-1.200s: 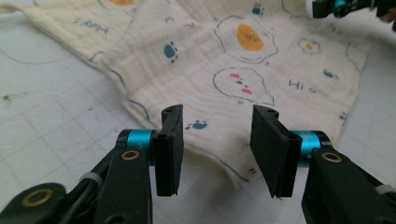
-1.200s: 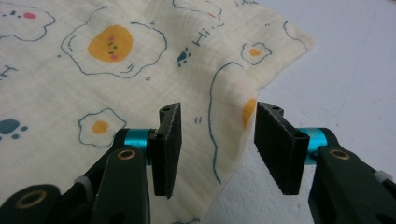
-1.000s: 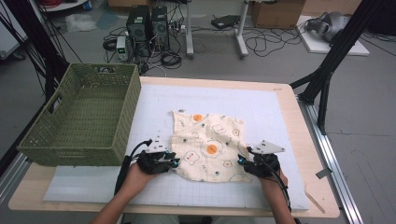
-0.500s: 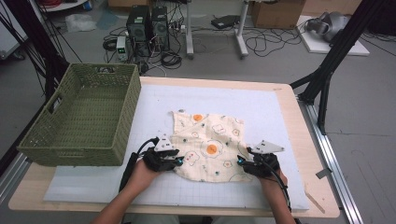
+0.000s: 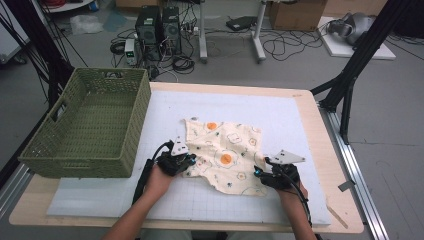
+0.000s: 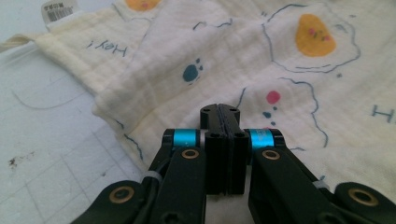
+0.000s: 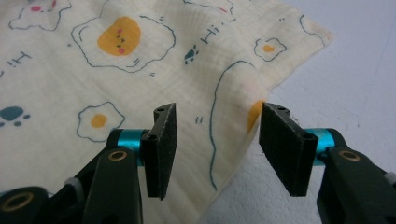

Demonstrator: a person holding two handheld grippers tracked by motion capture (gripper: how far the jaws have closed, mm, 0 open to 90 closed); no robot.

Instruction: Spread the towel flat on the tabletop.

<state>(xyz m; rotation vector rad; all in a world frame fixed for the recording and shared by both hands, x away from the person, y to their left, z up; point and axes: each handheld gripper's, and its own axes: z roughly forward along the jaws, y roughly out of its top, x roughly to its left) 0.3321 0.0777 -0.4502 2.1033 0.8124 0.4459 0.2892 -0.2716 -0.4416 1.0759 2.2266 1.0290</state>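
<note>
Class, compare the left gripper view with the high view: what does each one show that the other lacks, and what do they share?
Left gripper view alone: a barcode label at the cloth's edge, the word "Hey" and a blue paw print on the cloth.

High view alone: the green basket, the right gripper with open jaws at the cloth's near right corner, and computers on the floor.

Both: the egg-print cloth on the white gridded mat, and the left gripper, jaws closed together at the cloth's edge.

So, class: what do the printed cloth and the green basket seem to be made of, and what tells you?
Cloth: likely soft cotton gauze, matte; a crinkled grid weave and limp folds show. Basket: woven look, probably plastic or dyed wicker; the even olive lattice leaves it open.
</note>
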